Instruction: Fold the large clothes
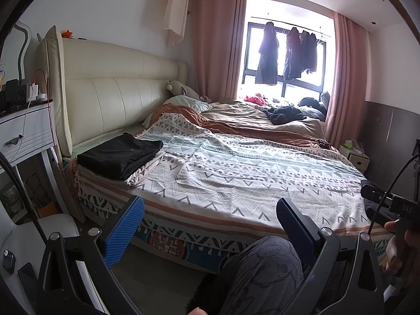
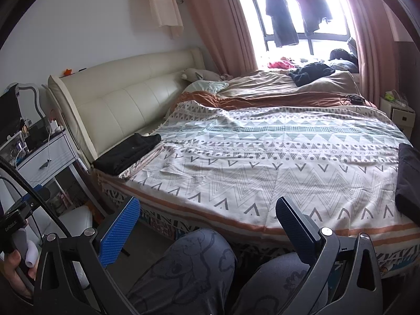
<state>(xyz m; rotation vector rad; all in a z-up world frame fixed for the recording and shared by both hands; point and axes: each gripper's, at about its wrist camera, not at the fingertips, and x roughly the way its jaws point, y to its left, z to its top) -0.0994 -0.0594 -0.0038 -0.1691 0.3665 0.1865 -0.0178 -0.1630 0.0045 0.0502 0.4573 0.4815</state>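
Observation:
A folded black garment [image 1: 120, 155] lies stacked on a pale folded cloth [image 1: 145, 169] at the near left corner of the bed, close to the headboard; the right wrist view shows the same black garment [image 2: 128, 152]. A dark garment [image 2: 409, 181] lies at the bed's right edge. A loose black piece of clothing [image 1: 286, 114] sits far back on the brown duvet. My left gripper [image 1: 210, 212] is open and holds nothing, held back from the bed above the person's knee. My right gripper [image 2: 207, 212] is open too, over both knees, nothing between its fingers.
A patterned bedspread [image 1: 249, 173] covers the bed. A cream headboard [image 1: 110, 92] stands at left, a white nightstand [image 1: 26, 131] with cables beside it. Clothes hang at the window [image 1: 288, 55]. The person's knee [image 1: 262, 273] is below the grippers. A small cabinet [image 2: 401, 115] stands far right.

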